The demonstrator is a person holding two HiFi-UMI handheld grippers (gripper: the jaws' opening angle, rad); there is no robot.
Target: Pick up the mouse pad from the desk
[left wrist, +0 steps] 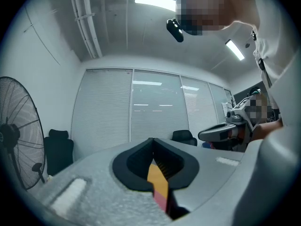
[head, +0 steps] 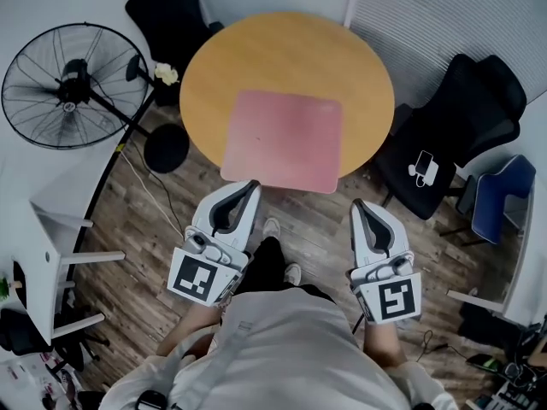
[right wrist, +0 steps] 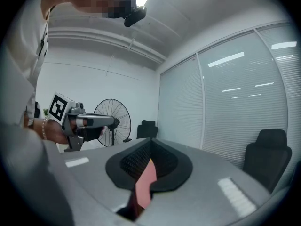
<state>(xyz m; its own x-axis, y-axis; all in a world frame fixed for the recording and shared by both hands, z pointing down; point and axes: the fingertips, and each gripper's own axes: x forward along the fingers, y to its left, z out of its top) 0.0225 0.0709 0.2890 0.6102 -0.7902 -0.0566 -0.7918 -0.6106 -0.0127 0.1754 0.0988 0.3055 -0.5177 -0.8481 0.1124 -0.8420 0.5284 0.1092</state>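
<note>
Pink square mouse pad [head: 282, 139] on round wooden table [head: 256, 58], left claw [head: 251, 184] and right claw [head: 358, 204] both closed, empty, nearby.

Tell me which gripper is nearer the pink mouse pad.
Left. The left gripper is almost at the near left corner of the mouse pad; the right gripper is short of its near right corner.
</note>
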